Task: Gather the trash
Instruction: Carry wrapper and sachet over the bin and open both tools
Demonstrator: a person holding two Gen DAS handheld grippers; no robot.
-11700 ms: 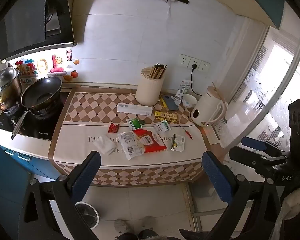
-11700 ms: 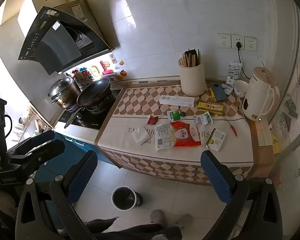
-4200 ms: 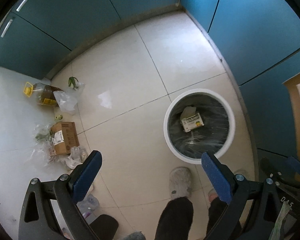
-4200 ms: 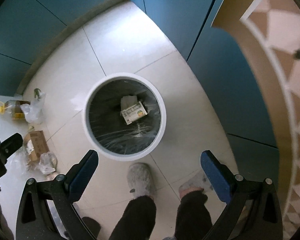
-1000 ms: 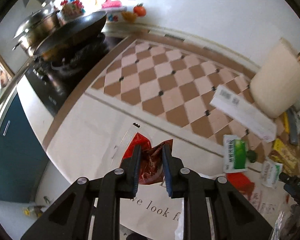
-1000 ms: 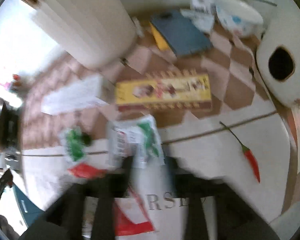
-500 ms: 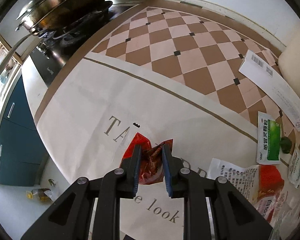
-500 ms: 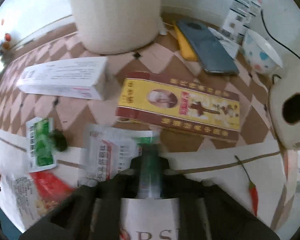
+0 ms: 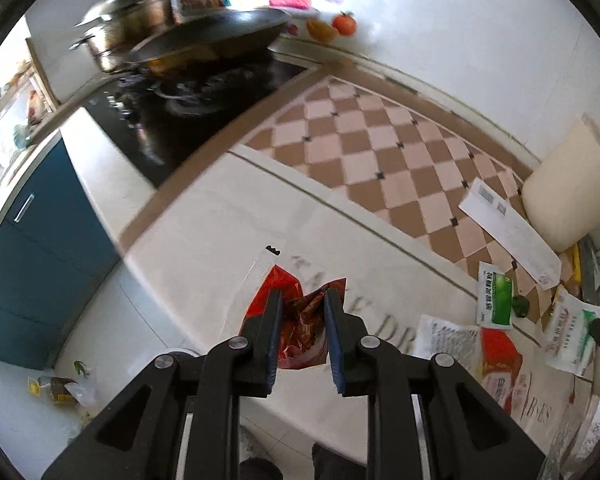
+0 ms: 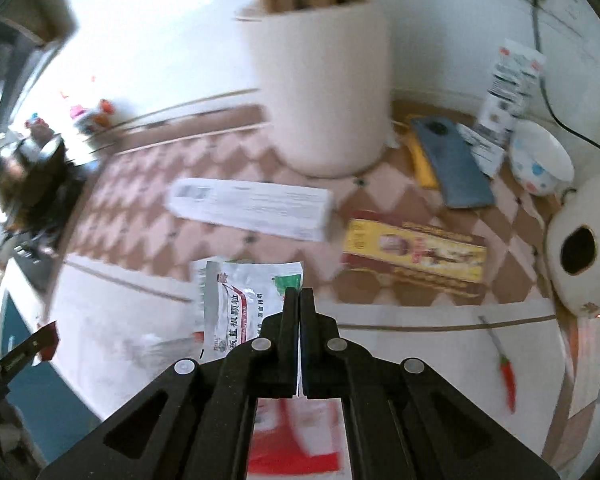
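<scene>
My left gripper (image 9: 300, 300) is shut on a crumpled red wrapper (image 9: 300, 320) and holds it above the counter's front edge. My right gripper (image 10: 300, 296) is shut on a white sachet with a green corner (image 10: 244, 308), lifted off the counter; the sachet and the right fingertip also show in the left wrist view (image 9: 570, 332). A green-and-white sachet (image 9: 494, 298) and a large red-and-white packet (image 9: 496, 356) lie on the cloth.
A cream chopstick holder (image 10: 324, 80), a long white box (image 10: 252, 208), a yellow box (image 10: 416, 256), a phone (image 10: 452, 160), a bowl (image 10: 540, 164), a white kettle (image 10: 588, 248) and a red chilli (image 10: 507, 376) sit on the counter. A wok and pot (image 9: 196, 44) stand on the hob.
Both grippers have risen and pulled back from the counter with their wrappers held. The left view now takes in the hob and the blue cabinets.
</scene>
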